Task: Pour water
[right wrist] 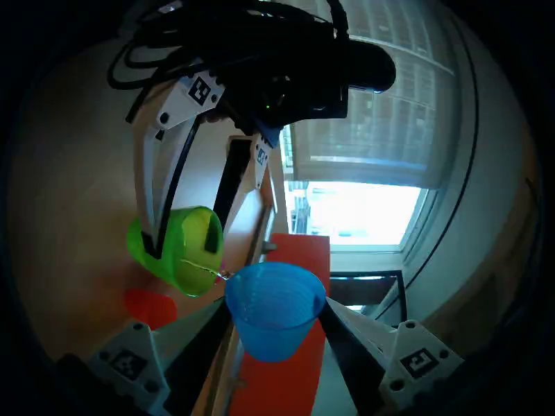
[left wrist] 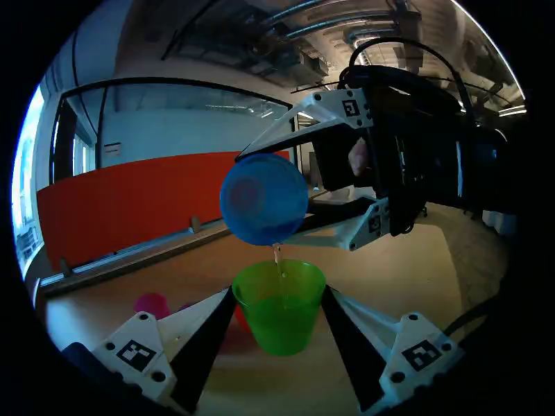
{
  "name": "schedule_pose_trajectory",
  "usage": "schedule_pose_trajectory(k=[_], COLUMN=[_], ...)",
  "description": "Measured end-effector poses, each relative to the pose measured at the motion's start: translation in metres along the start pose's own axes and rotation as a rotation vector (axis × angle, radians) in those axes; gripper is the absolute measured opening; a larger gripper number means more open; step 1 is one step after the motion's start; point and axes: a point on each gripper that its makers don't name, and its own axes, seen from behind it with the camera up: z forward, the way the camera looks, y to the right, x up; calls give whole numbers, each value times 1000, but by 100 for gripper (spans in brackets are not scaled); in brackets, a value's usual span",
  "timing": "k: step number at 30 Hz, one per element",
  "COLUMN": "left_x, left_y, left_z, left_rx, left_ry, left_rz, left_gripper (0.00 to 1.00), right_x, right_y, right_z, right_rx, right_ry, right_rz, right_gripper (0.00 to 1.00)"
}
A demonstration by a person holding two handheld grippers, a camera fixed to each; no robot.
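Left gripper view – left claw [left wrist: 277, 298] clenched on upright green cup [left wrist: 279, 322], right claw [left wrist: 277, 201] gripping tilted blue cup [left wrist: 263, 199] just above, water trickle [left wrist: 277, 258] between, pink cup [left wrist: 151, 304] on bench [left wrist: 416, 277] behind, right gripper view – red cup [right wrist: 149, 305] near green cup, window [right wrist: 354, 208] beyond

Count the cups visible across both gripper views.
4: a blue cup tipped in the right gripper, a green cup in the left gripper, a pink cup and a red cup on the table. More may hide behind the fingers.
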Motion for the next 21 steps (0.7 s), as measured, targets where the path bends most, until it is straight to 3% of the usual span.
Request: schedule_pose_trajectory(k=[21], left_x=[-1], left_y=[0], left_z=[0], left_rx=[1], left_ry=[-1], left_rz=[2], left_gripper=[87], right_x=[4], right_y=[-4], right_z=[-2], right_rx=[-1], right_ry=[2], right_rz=[-48], right_gripper=[90])
